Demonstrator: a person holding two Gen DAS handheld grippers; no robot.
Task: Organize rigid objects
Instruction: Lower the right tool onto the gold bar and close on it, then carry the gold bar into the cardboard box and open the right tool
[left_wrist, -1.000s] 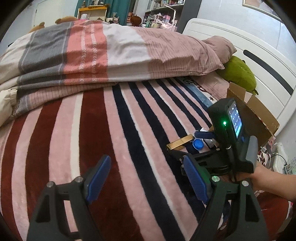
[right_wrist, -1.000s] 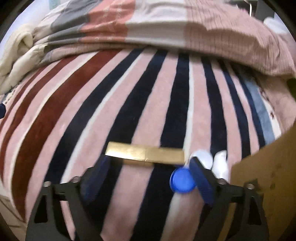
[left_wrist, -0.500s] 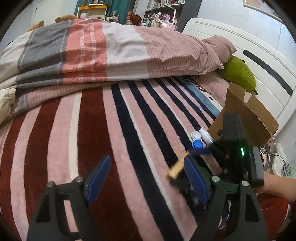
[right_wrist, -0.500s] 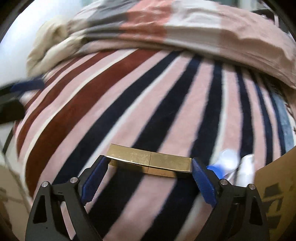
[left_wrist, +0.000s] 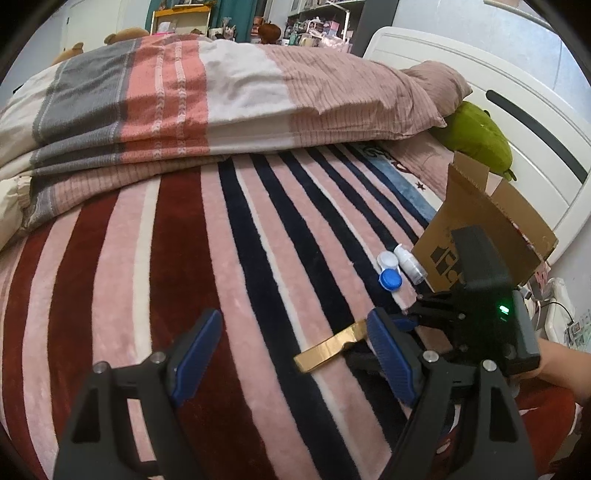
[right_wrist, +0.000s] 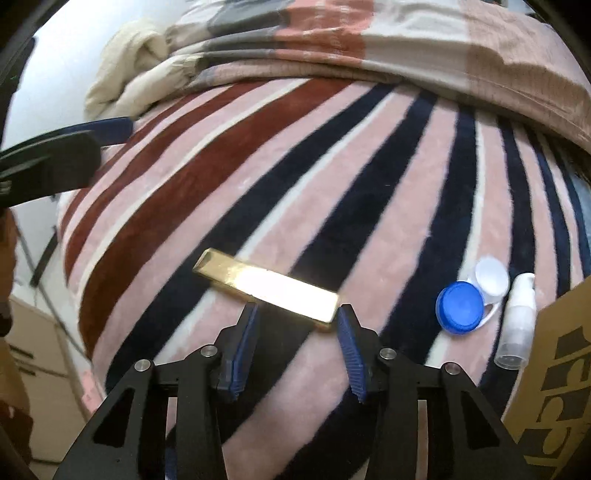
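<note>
A long gold bar-shaped box (right_wrist: 266, 287) lies on the striped blanket, also seen in the left wrist view (left_wrist: 330, 347). My right gripper (right_wrist: 295, 325) is open, its blue pads (right_wrist: 246, 341) just short of the box's near right end, not touching it. A blue-and-white contact lens case (right_wrist: 466, 304) and a small white pump bottle (right_wrist: 517, 321) lie to the right, beside a cardboard box (right_wrist: 557, 376). My left gripper (left_wrist: 291, 354) is open and empty, hovering over the blanket left of the gold box.
A folded striped quilt (left_wrist: 207, 107) is piled at the back of the bed. A green plush (left_wrist: 476, 136) lies by the white headboard (left_wrist: 524, 110). The open cardboard box (left_wrist: 480, 229) stands at the right bed edge.
My right gripper let go of the gold box, narrowed its jaws and pulled back; the box now lies angled on the blanket. The view swung left, showing the lens case and bottle fully.
</note>
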